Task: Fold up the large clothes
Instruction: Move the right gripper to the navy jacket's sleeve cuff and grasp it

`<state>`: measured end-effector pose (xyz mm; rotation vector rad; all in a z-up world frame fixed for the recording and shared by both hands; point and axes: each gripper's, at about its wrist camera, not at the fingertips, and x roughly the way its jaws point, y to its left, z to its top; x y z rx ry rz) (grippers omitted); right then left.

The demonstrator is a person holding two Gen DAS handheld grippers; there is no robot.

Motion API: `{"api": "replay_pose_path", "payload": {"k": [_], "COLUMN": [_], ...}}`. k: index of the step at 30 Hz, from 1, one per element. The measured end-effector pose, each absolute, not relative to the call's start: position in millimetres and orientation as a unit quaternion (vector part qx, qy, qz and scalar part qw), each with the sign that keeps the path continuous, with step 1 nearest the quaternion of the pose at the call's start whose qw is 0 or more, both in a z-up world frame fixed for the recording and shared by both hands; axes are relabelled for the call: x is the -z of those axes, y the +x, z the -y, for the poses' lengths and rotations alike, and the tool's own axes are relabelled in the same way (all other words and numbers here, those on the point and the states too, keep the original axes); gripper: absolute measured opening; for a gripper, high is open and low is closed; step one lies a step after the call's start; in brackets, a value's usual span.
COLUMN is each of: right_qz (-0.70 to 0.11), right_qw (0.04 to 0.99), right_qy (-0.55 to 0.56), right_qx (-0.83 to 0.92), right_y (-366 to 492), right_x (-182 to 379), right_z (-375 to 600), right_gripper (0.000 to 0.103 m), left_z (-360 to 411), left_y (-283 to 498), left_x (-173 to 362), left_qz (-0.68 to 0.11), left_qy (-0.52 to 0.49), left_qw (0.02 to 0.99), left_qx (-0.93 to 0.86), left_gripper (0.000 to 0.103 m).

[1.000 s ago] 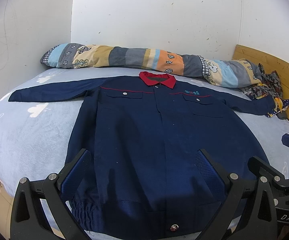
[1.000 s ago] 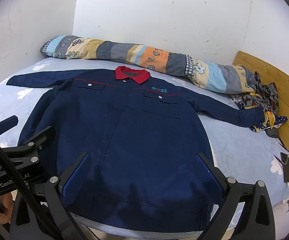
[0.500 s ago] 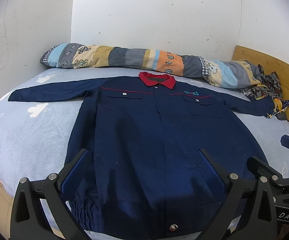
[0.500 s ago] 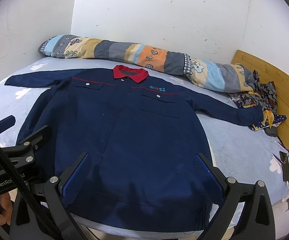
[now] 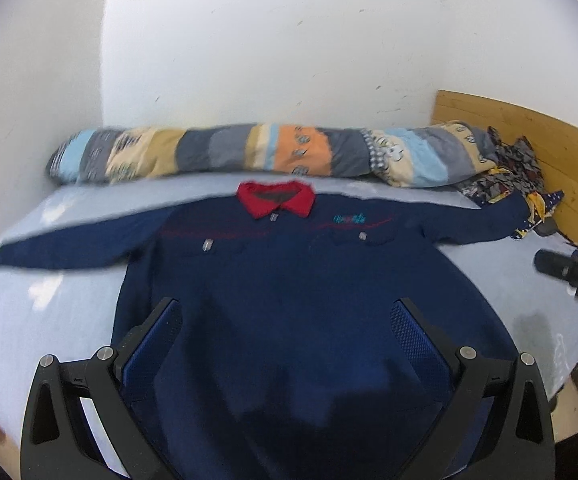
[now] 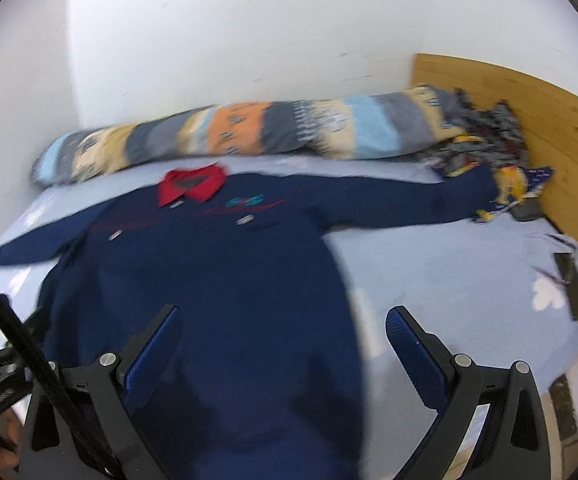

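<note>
A navy work jacket with a red collar lies flat, front up, on the bed, both sleeves spread sideways. It also shows in the right wrist view. My left gripper is open and empty, above the jacket's lower body. My right gripper is open and empty, over the jacket's lower right side; its right finger is over bare sheet. The right gripper's tip also shows at the right edge of the left wrist view. Both views are blurred.
A long patchwork bolster lies along the wall behind the collar. Crumpled patterned cloth sits by the wooden headboard at the right sleeve's end. A dark remote-like object lies on the light blue sheet.
Both grippers moved forward over the jacket and tilted, so the jacket sits lower and closer in view. The right one swung to the right. Both stay open.
</note>
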<state>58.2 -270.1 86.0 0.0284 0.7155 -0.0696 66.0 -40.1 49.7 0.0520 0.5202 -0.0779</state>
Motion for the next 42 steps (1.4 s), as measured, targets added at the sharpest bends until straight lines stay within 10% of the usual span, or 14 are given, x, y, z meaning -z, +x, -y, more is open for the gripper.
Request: {"api": "replay_pose_path", "payload": {"k": [9, 23, 42], "right_qz": [-0.336, -0.401, -0.377], "right_qw": [0.926, 0.891, 0.901], "right_qy": [-0.027, 0.051, 0.170], "right_qx": [0.172, 0.204, 0.134], "right_y": [126.0, 213.5, 130.5], "right_x": [-88.7, -22.3, -83.1], "right_z": [386.2, 503.8, 510.1], "right_gripper": [0.098, 0.017, 0.014], "left_z": [69.1, 82.3, -39.8], "left_y": [82.2, 97.9, 41.7], "left_x": [-47.4, -51.1, -220.2], "left_qz": [-0.255, -0.311, -0.260], "left_qy": [-0.007, -0.050, -0.037], "left_qw": [0.963, 0.942, 0.965], "left_qx": [0.089, 0.117, 0.024], "left_gripper": [0.103, 0.103, 0.103]}}
